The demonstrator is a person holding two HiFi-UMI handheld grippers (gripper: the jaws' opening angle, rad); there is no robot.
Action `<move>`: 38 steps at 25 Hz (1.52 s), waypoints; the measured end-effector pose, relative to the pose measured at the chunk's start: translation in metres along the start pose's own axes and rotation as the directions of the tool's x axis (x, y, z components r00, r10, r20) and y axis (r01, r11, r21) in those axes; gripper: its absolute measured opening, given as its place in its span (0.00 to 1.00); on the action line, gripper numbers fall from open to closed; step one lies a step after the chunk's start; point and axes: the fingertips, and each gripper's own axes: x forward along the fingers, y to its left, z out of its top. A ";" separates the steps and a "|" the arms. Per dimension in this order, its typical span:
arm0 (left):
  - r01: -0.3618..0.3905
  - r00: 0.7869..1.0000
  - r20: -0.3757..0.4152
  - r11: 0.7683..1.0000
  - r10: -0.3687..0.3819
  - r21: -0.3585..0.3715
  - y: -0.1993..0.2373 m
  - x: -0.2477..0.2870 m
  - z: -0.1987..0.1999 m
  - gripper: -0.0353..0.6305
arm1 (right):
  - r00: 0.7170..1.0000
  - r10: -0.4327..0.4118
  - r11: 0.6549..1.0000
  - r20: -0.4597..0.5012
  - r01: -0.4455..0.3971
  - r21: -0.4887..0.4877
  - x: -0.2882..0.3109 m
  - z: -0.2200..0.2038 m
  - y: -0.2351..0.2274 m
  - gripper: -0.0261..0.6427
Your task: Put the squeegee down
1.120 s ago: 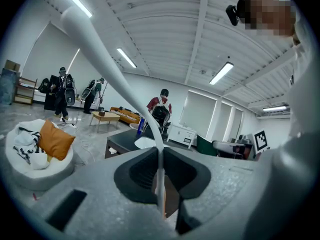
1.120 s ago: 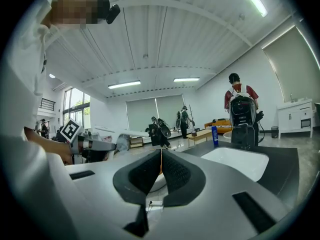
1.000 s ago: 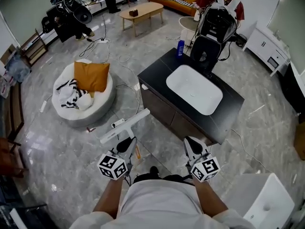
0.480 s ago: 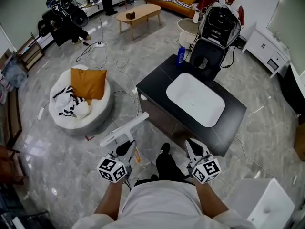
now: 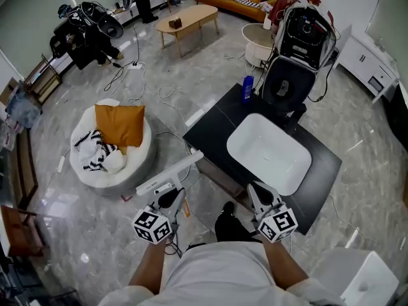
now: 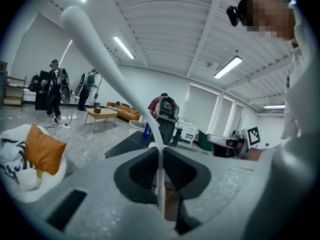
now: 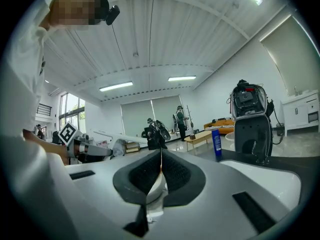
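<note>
Lower centre: left gripper (image 5: 171, 197), fingers clamped on the white squeegee (image 5: 167, 174), holds it beside the black desk (image 5: 210, 127) — likely its resting place — right gripper's (image 5: 257, 194) fingers pressed together, empty.

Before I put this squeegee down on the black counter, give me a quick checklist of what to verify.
1. Squeegee gripped: left gripper shut on it, ok.
2. Right gripper free: shut, nothing in it, ok.
3. Landing spot: counter bare beside the sink, ok.
4. Blue bottle clear of that spot: at the far corner, ok.
5. Squeegee already above the counter: its far end nears the counter's corner, cannot tell.
</note>
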 end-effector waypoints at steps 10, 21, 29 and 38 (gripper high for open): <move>0.029 0.999 -0.033 1.000 -0.029 0.000 0.053 0.108 0.060 0.13 | 1.000 0.025 1.000 -0.003 -0.025 -0.009 0.090 0.030 -0.082 0.06; 0.131 0.970 -0.208 0.991 -0.125 0.016 0.076 0.201 0.069 0.13 | 0.999 -0.031 0.999 0.016 0.031 0.021 0.125 0.028 -0.140 0.06; 0.293 0.884 -0.368 0.955 -0.287 -0.040 0.102 0.276 0.080 0.13 | 0.978 -0.207 0.976 0.017 0.205 0.068 0.141 0.039 -0.183 0.06; 0.390 0.723 -0.595 0.918 -0.351 -0.068 0.134 0.356 0.068 0.13 | 0.936 -0.351 0.935 0.016 0.350 0.067 0.189 0.058 -0.199 0.06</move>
